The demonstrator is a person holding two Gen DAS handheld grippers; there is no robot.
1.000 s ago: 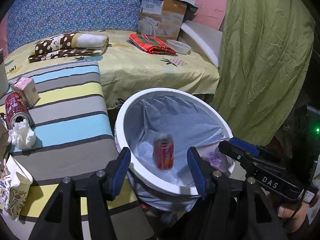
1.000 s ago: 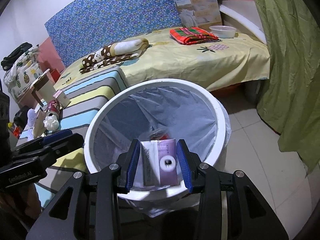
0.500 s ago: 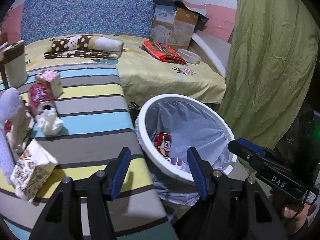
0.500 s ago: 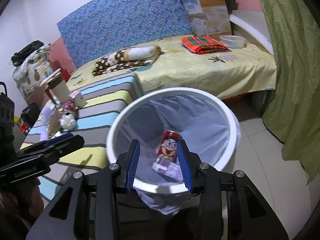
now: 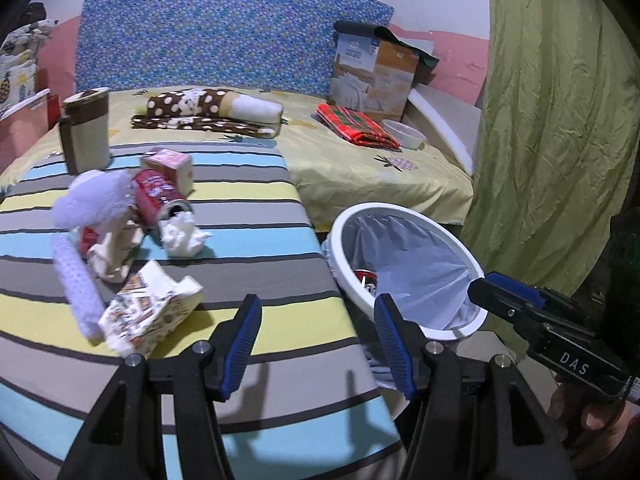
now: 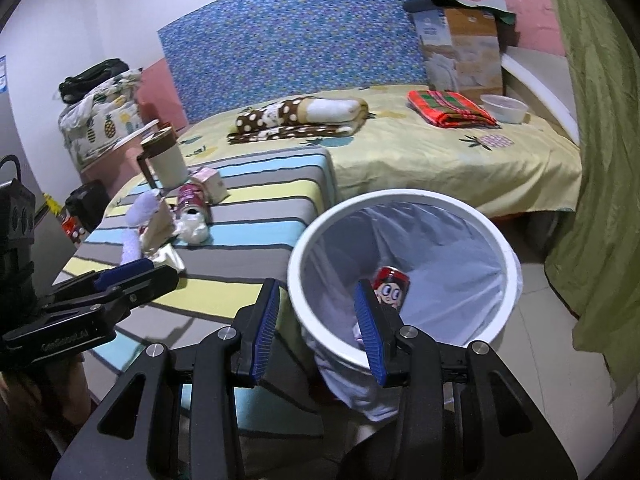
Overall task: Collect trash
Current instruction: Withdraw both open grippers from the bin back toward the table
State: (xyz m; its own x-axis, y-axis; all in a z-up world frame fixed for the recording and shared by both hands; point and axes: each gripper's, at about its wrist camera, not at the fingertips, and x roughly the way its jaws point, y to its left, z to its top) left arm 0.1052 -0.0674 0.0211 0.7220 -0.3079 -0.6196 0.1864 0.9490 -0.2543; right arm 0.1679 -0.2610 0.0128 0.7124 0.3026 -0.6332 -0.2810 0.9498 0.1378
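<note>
While both spread empty | left gripper point(image 5: 316, 338) near wrapper point(image 5: 150, 310) | right gripper point(image 6: 316, 330) over bin point(image 6: 400, 200)

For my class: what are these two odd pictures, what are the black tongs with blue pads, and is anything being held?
No robot here. A person holds one hand-operated pair of tongs in each hand, and a wide-angle camera on each looks forward along its two fingers. That is why the pictures bulge.

One picture comes from the left tongs, the other from the right tongs. Each also shows the other pair at its edge. Both are open and hold nothing.

On the striped surface lies rubbish: a tipped red can, a crumpled tissue, a patterned wrapper, a small pink carton and some white netting. A lidded mug stands behind them.

Beside it stands a white bin with a liner; a red cartoon can is already inside.
</note>
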